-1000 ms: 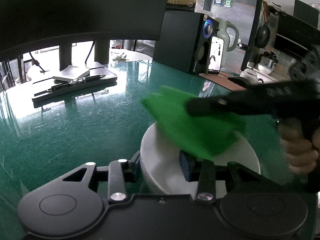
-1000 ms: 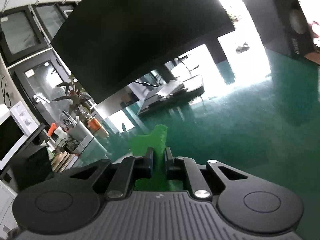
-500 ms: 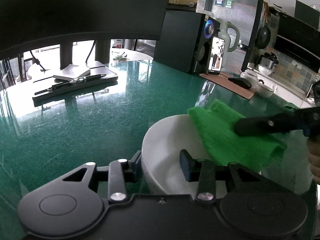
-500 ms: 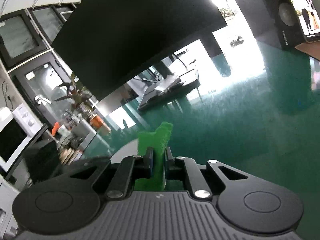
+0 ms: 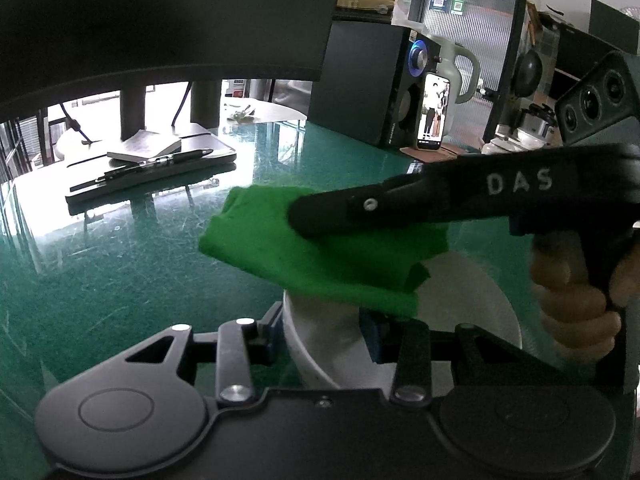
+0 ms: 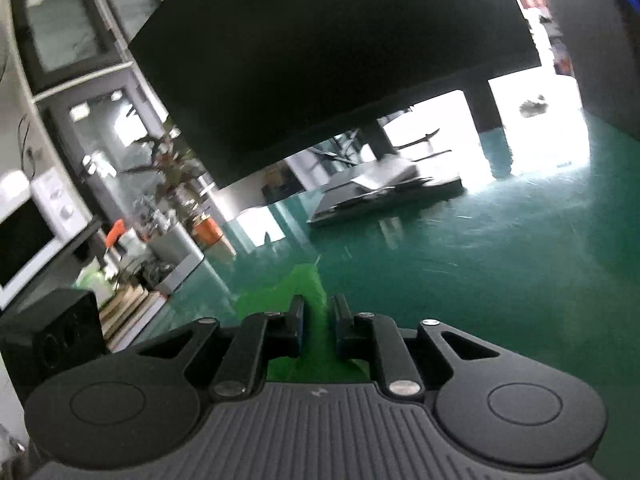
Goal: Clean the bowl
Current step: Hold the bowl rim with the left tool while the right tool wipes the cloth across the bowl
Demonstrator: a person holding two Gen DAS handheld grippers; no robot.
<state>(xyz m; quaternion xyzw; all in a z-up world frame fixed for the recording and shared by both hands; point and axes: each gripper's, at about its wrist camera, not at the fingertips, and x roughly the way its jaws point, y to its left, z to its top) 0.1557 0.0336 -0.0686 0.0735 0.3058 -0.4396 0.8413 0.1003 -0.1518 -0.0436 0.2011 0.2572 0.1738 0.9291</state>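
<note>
**Cloth swings back across the bowl**

Cloth has swept from the bowl's 3 o'clock side half a second ago back toward 10 o'clock, covering the far rim; this looks like mid-scrub, wiping strokes unfinished. Right gripper pinches the green cloth between its fingers. Left gripper clamps the near rim of the bowl, steadying it on the green table. Visible bowl surface is plain white, without obvious residue.
</note>
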